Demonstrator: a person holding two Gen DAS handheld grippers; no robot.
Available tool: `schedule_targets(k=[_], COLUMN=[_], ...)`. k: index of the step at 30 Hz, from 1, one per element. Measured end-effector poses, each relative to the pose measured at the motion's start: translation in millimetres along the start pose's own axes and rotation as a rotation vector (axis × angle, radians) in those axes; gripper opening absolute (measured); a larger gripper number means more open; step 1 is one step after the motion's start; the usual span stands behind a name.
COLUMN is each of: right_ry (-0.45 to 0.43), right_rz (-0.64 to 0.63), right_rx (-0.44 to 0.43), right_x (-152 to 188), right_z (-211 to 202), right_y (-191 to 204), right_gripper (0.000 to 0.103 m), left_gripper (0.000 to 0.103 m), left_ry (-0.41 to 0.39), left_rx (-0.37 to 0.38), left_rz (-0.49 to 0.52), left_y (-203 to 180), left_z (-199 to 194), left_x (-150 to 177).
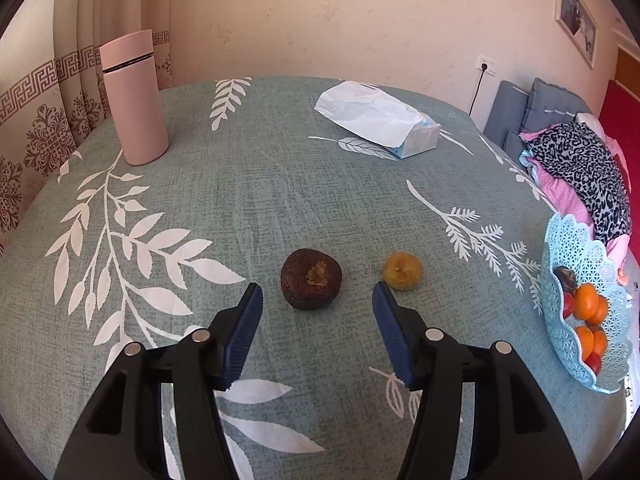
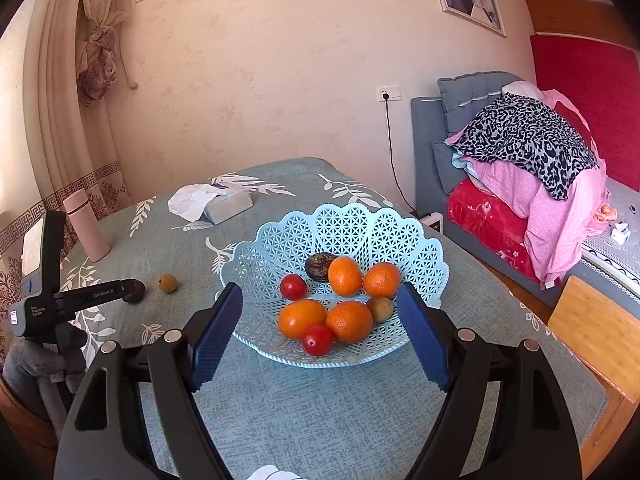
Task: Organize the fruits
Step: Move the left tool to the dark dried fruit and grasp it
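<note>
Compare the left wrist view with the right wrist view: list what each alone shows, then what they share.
Only the left wrist view shows the left gripper open around the dark fruit. Only the right wrist view shows the right gripper open and the basket's whole inside: four oranges, two tomatoes. Both show the basket, yellow fruit, pink bottle and tissue pack.

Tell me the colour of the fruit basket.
Light blue lattice basket, shown best in the right wrist view.
</note>
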State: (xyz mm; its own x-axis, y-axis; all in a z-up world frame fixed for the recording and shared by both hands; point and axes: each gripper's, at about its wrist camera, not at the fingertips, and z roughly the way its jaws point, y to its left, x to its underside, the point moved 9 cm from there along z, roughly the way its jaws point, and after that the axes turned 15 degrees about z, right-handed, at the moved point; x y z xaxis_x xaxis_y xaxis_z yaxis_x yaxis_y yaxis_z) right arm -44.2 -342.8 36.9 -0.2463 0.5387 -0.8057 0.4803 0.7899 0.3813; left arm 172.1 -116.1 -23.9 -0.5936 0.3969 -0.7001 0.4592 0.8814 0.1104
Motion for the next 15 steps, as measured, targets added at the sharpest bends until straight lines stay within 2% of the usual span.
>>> schedule_targets(k=[4,5,6,12,15], right_ry=[0.011,0.017,0.021,0.058,0.112], right_rz=[-0.011,-0.014,-0.020,-0.081,-0.110], right_rx=[-0.002,-0.003,-0.005,-0.055,-0.103], right_x=[3.0,4.4,5.8,12.4,19.8], right_z=[-1.7,-1.7,-1.6,2.9,11.9], right_y=[1.7,3.0,4.6,28.9,50.5], right_gripper=[0.081,0.081,0.081,0.081,0.081], left_gripper=[0.053,0.041,0.039,0.039,0.039], left_ry=[0.055,0.072,0.084,0.023,-0.025], left_rx=[-0.008,-0.005,0.001,0.035,0.009], left_rz=[0.035,0.038,0.032,-0.042,-0.064], left_y=[1.3,1.5,2.5,10.5,15.5], left_z=[26.1,32.0,35.6,7.0,-17.2], left_x=[-3.9,-2.5,-0.9,3.6,13.8])
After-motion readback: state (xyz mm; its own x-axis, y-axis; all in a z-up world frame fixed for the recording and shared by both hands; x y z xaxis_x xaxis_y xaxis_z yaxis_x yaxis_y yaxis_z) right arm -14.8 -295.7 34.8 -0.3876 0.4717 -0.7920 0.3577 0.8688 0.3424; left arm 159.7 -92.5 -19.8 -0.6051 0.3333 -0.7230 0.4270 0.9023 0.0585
